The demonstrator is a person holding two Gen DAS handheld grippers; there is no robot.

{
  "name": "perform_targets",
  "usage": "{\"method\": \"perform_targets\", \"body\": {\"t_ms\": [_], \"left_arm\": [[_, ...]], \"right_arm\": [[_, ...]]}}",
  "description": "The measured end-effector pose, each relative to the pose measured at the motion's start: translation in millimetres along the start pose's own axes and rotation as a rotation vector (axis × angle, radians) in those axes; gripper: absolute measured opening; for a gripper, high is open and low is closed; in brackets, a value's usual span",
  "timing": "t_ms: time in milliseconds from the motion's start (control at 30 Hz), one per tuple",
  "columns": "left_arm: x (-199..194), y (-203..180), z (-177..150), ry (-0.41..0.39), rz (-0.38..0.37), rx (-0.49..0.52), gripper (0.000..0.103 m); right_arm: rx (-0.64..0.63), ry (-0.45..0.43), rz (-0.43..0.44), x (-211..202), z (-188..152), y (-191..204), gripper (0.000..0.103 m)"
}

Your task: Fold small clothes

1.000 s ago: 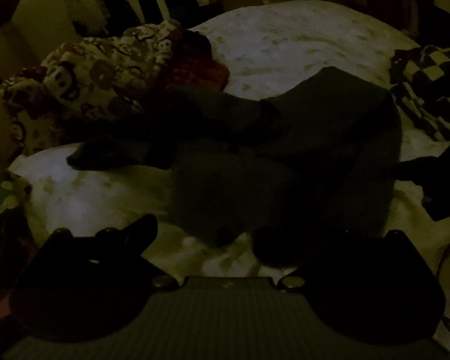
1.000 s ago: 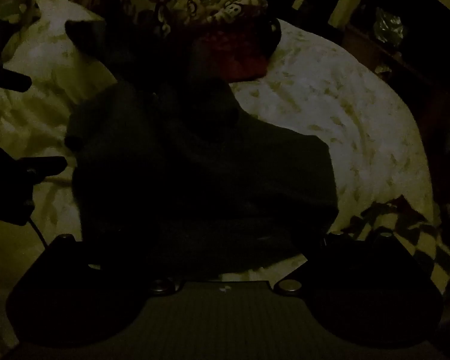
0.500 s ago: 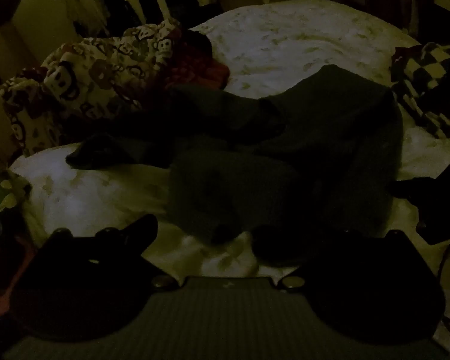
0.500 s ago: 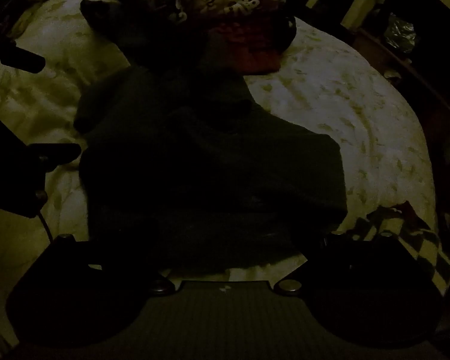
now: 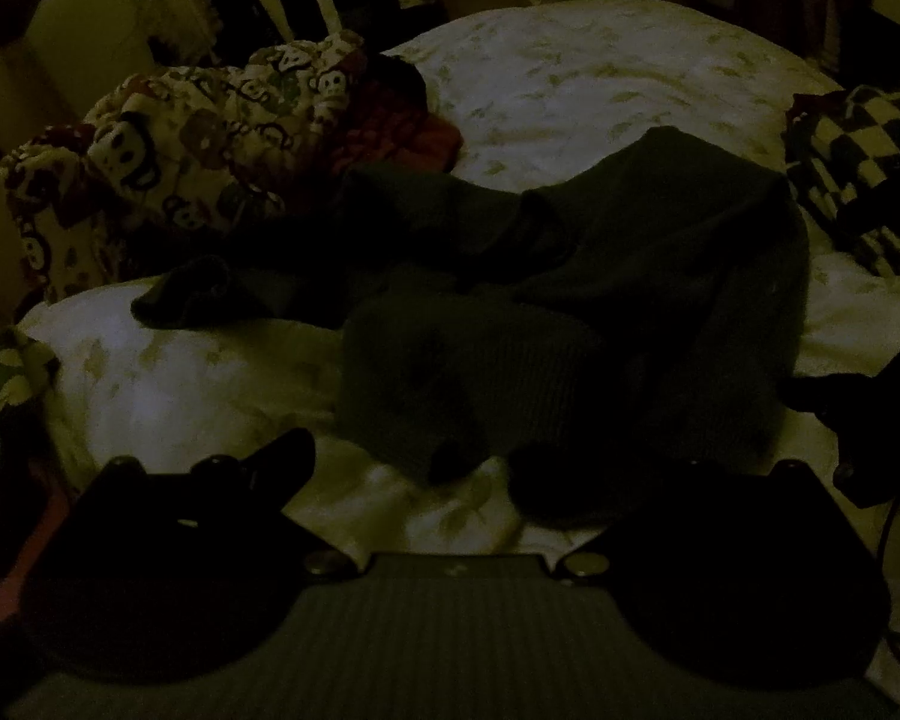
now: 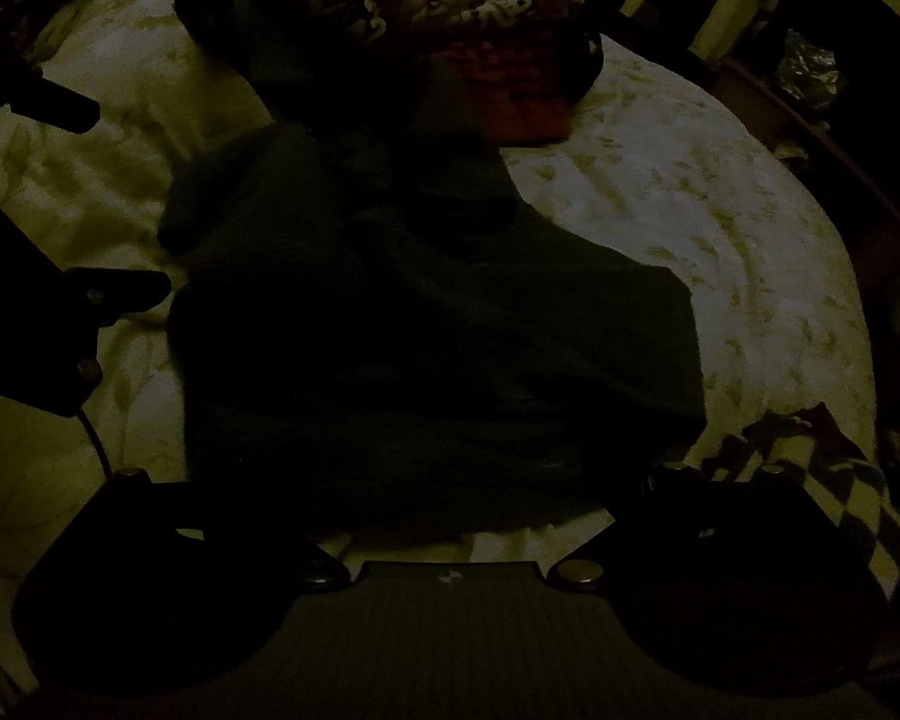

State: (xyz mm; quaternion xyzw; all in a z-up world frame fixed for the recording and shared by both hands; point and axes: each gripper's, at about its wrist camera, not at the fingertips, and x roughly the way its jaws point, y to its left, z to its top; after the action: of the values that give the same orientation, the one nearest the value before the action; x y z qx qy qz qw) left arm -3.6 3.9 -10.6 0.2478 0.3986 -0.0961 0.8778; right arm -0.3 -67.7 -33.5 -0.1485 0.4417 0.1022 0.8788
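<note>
A dark sweater [image 5: 600, 312] lies spread on a bed with a pale leaf-print sheet [image 5: 570, 72]. One sleeve [image 5: 192, 294] trails off to the left. My left gripper [image 5: 420, 468] is open at the sweater's near edge, its left finger [image 5: 288, 456] on bare sheet. From the right wrist view the sweater [image 6: 438, 330] fills the middle, and my right gripper [image 6: 426, 498] is open at its near hem, fingertips lost against the dark cloth. The left gripper [image 6: 108, 204] shows open at the left edge there.
A cartoon-print cloth [image 5: 198, 144] and a red garment [image 5: 402, 126] are piled at the far left of the bed. A black-and-white checked cloth [image 5: 864, 174] lies at the right. A cable [image 6: 93, 438] hangs by the left gripper. Dark furniture stands behind the bed.
The right wrist view has shifted, so the sweater and the left gripper sit further right in it. The left wrist view has barely moved. The sweater lies as before.
</note>
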Motion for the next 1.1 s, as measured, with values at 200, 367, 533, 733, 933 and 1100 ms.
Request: {"method": "perform_targets", "body": {"t_ms": [200,367,533,733,933,1100], "left_arm": [[2.6,-0.9,0.4,-0.001,0.007,0.002,0.103],[4.6,-1.8,-0.1,0.001,0.009,0.005,0.103],[4.7,-2.0,-1.3,-0.001,0.004,0.005,0.103],[4.2,-3.0,-1.3,-0.001,0.007,0.006,0.103],[3.5,-4.4,-1.5,-0.006,0.008,0.008,0.103],[3.1,-4.5,-1.5,-0.008,0.007,0.011,0.103]], "right_arm": [[-0.003,0.003,0.001,1.3,0.5,3.3,0.103],[-0.001,0.003,0.002,1.9,1.2,3.7,0.103],[-0.004,0.003,0.004,2.6,0.8,4.7,0.103],[-0.003,-0.002,0.002,1.9,0.9,4.0,0.103],[-0.003,-0.002,0.001,2.1,1.4,4.7,0.103],[-0.006,-0.001,0.001,2.3,1.4,5.3,0.103]]}}
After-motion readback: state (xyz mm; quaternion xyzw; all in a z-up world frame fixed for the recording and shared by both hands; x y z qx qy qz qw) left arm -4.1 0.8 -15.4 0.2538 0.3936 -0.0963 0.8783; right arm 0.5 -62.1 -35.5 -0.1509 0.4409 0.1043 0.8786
